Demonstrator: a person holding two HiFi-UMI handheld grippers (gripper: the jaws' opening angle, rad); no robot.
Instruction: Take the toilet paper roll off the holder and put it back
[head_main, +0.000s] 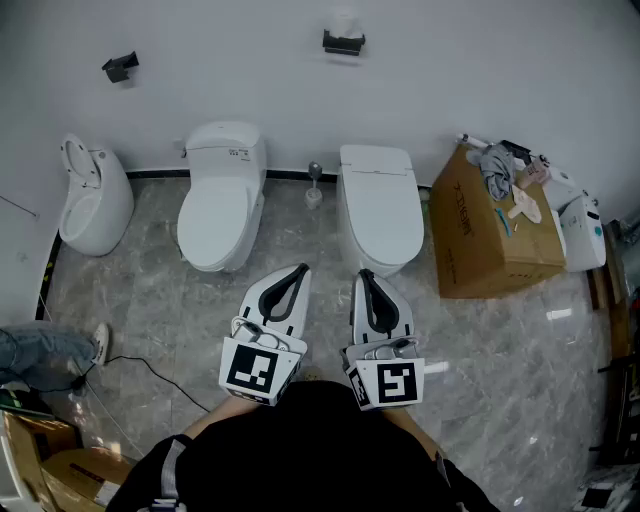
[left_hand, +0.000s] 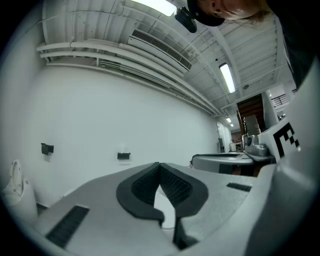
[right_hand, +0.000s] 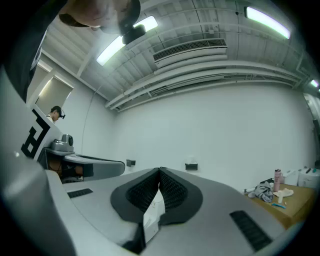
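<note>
A black paper holder (head_main: 343, 42) hangs high on the white wall, and a pale toilet paper roll (head_main: 343, 24) sits on it, hard to tell apart from the wall. The holder also shows small and far off in the left gripper view (left_hand: 123, 156) and in the right gripper view (right_hand: 191, 166). My left gripper (head_main: 300, 268) and right gripper (head_main: 362, 273) are held side by side close to my body, pointing level at that wall and far from the holder. Both are shut with nothing between the jaws, as the left gripper view (left_hand: 159, 164) and the right gripper view (right_hand: 160, 170) show.
Two white toilets (head_main: 222, 200) (head_main: 378, 205) stand against the wall ahead, with a toilet brush (head_main: 314, 190) between them. A urinal (head_main: 92, 195) stands at the left and a second black holder (head_main: 120, 66) hangs above it. A cardboard box (head_main: 490, 225) with clutter is at the right. A person's leg (head_main: 45, 350) and a cable (head_main: 150, 370) are at the left.
</note>
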